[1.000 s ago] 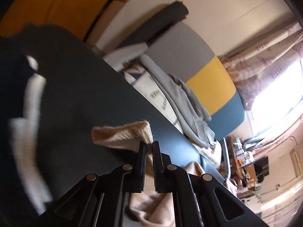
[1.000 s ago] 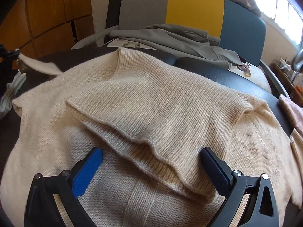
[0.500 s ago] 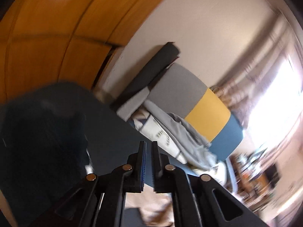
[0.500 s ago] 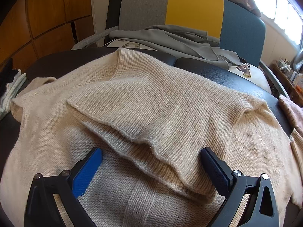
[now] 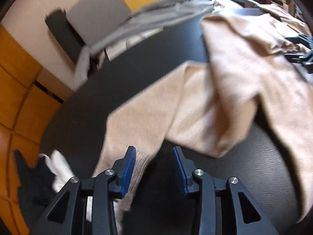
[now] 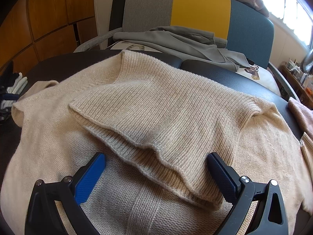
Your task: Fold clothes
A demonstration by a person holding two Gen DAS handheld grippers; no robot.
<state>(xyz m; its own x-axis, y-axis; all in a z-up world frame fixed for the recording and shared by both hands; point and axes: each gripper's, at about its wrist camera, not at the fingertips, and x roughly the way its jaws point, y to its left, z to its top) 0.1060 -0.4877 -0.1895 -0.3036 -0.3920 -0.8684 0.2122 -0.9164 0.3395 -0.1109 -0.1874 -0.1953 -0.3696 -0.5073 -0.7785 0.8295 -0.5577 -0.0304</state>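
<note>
A beige knitted sweater [image 6: 160, 105] lies spread on the black table [image 6: 230, 78]. One sleeve is folded across its body. My right gripper [image 6: 156, 161] hangs open and wide just above that folded sleeve's cuff edge, holding nothing. In the left wrist view the sweater's other sleeve [image 5: 148, 125] runs from the body down toward my left gripper [image 5: 155, 168]. That gripper is open, and the ribbed cuff [image 5: 137, 174] rests against its left blue pad [image 5: 129, 169]. The right gripper [image 5: 299, 52] shows at the right edge, over the sweater.
Behind the table stands a grey, yellow and blue chair [image 6: 199, 9] with a grey garment [image 6: 176, 37] draped over it. Black and white socks [image 6: 13, 88] lie at the table's left edge. A pink knit piece [image 6: 301, 115] sits at the right. Wooden cupboards [image 6: 49, 15] line the left wall.
My left gripper, shut on the sleeve cuff a second ago, swung up, came back down and opened. The sleeve now lies flat at the sweater's left side. The right gripper has not moved.
</note>
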